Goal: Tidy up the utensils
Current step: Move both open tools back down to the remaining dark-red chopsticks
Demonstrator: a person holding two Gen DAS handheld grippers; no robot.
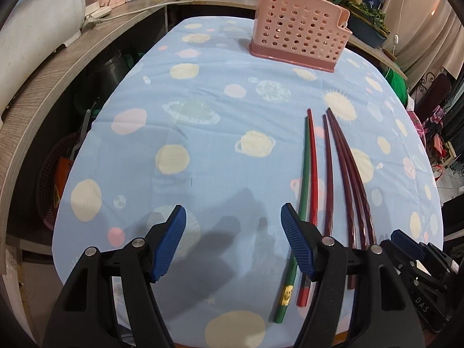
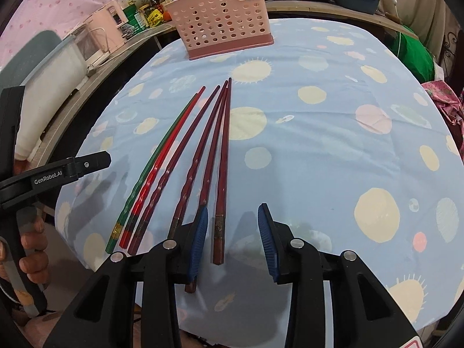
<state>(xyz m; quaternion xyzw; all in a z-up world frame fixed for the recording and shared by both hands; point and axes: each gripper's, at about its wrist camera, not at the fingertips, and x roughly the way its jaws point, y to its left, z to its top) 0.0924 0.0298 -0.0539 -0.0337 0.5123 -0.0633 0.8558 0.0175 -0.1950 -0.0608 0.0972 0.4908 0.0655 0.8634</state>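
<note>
One blue planet-print tablecloth [image 2: 319, 150]; one pink perforated holder [image 2: 223, 20] at its far end; six chopsticks [image 2: 203, 156] lying mid-cloth. My left gripper [image 1: 233, 243] and right gripper [image 2: 233, 242]: both spread apart, holding nothing.

"GenRobot.AI" was printed in white on the left gripper [image 2: 69, 171] body in the right wrist view; the letters "DAS" stood on the right gripper [image 1: 422, 301] housing

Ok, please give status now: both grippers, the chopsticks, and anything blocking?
Left gripper open, right gripper open, both empty. Six chopsticks flat on tablecloth; pink holder upright at far end. Path clear.
</note>
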